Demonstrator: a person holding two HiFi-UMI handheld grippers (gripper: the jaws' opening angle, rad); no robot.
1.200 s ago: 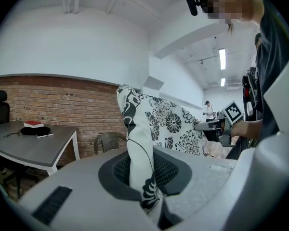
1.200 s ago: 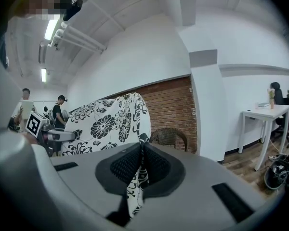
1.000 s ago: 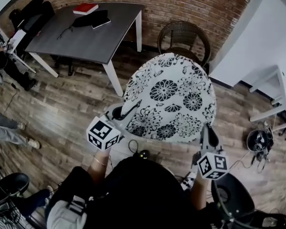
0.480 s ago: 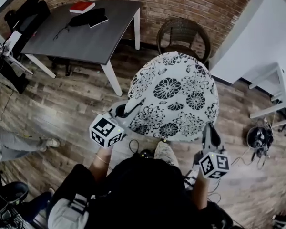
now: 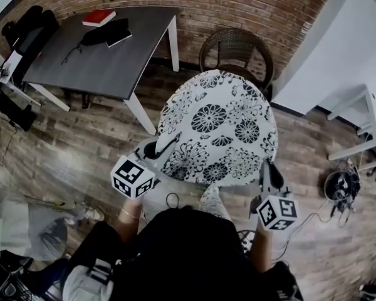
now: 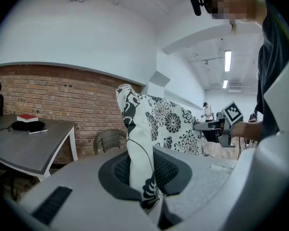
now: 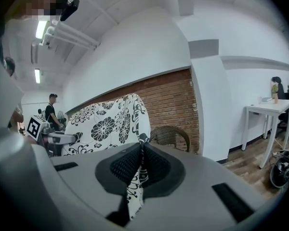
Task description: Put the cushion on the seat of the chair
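Note:
A round white cushion (image 5: pixel 220 127) with black flowers hangs in the air between both grippers, above the wooden floor. My left gripper (image 5: pixel 155 148) is shut on its left edge (image 6: pixel 139 153). My right gripper (image 5: pixel 266 170) is shut on its right edge (image 7: pixel 140 165). A brown wicker chair (image 5: pixel 237 47) stands just beyond the cushion against the brick wall; the cushion hides part of it in the head view. The chair (image 6: pixel 108 141) shows behind the cushion in the left gripper view, and the chair (image 7: pixel 171 134) also shows in the right gripper view.
A grey table (image 5: pixel 97 58) with a red book (image 5: pixel 97 17) and dark items stands at the back left. A white pillar (image 5: pixel 326 49) and a white desk (image 5: pixel 373 121) are on the right. Cables and a round object (image 5: pixel 339 184) lie on the floor.
The cushion and both grippers have shifted slightly left and toward the chair. The grips have not changed.

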